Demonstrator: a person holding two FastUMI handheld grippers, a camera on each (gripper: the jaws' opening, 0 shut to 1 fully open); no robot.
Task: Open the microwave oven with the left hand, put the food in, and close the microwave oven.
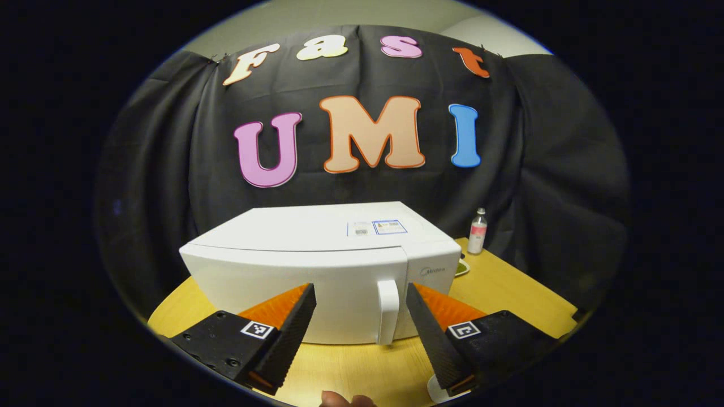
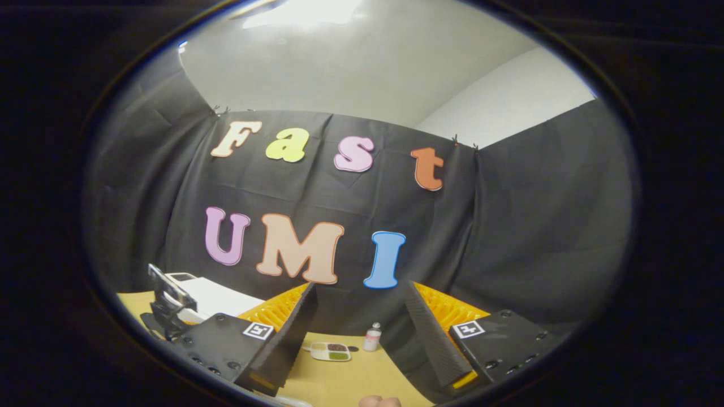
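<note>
The microwave [image 1: 322, 265] is seen in the left gripper view standing shut on the table [image 1: 509, 288], its door flush and its upright handle [image 1: 388, 311] facing the camera. The left gripper [image 1: 360, 316] is held level before the door with its jaws spread wide and nothing between them; the handle lies between the two fingers in the picture but farther off, not yet touched. The aim at the handle suggests that the opening pull is being prepared, and the wide spread would leave room for the handle to be entered from the front. The food tray [image 2: 330, 351] is seen in the right gripper view lying on the table just beside a small bottle [image 2: 371, 337], near the cloth wall and to the right of the microwave [image 2: 212, 297]. The right gripper [image 2: 360, 333] is held higher and tilted upward, its jaws also wide apart and empty, pointed roughly toward the tray yet well apart from it, probably so that it waits clear of the door's swing. By this judgement the task is at its very start, since the door is not yet opened and the food is not yet picked up.
</note>
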